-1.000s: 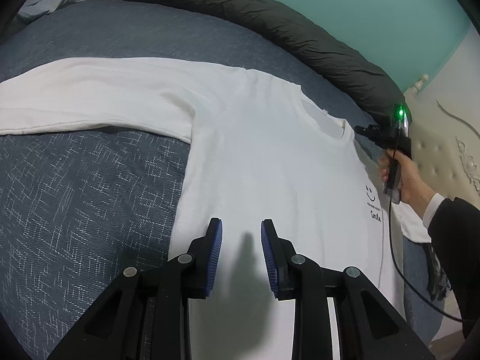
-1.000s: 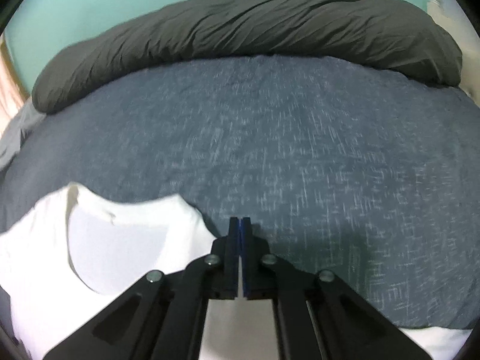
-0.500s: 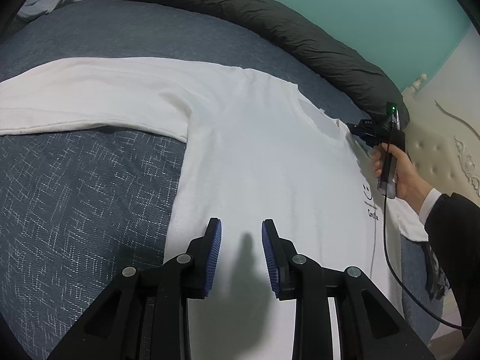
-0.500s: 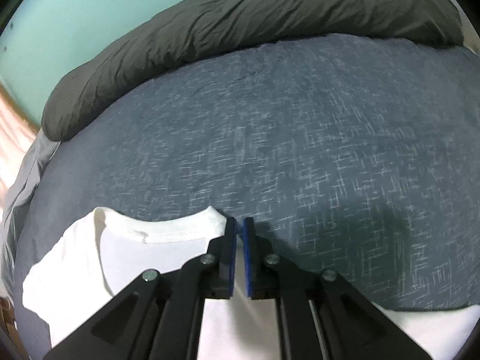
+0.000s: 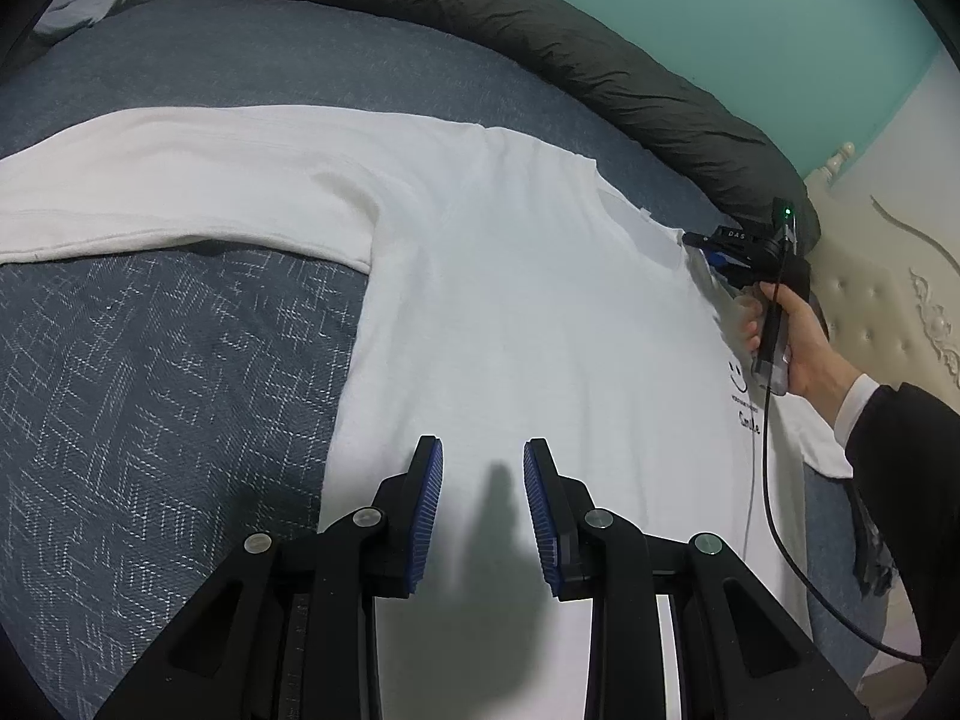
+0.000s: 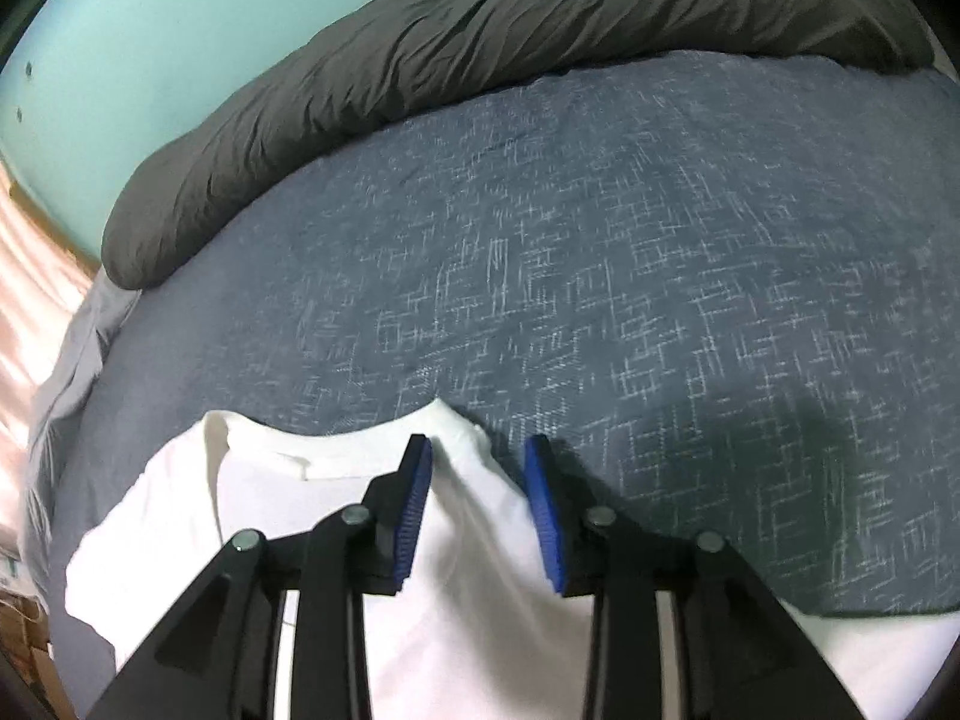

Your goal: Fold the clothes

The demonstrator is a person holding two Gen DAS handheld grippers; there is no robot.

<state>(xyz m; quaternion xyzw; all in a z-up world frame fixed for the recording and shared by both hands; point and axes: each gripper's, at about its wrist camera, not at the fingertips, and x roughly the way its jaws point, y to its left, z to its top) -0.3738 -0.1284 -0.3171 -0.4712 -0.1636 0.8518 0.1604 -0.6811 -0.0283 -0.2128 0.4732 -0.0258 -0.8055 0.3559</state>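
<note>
- Teal wall [image 5: 750,30] stands behind the bed [image 5: 150,390], which has a blue-grey cover with a pale crosshatch pattern; a dark grey duvet [image 6: 540,42] lies rolled along its far edge.
- On this bed the white long-sleeved shirt [image 5: 510,312] lies spread flat, front up, with one sleeve [image 5: 180,180] stretched out to the side.
- At the collar [image 6: 336,450], the right gripper [image 6: 477,516] has just been opening its fingers; they stand a little apart now, over the shoulder edge beside the neck, and the pads do not press the cloth.
- From the left wrist view, a hand [image 5: 798,336] with a dark sleeve holds this gripper at the neckline.
- Lower on the shirt body, the left gripper [image 5: 483,516] hovers with its fingers narrowly apart and holds nothing.
- I judge the shirt is laid out and smoothed, and no fold is made yet.
- Next move, I think, calls for taking a shoulder and the hem on one side, or the long sleeve, and bringing it over the body.
</note>
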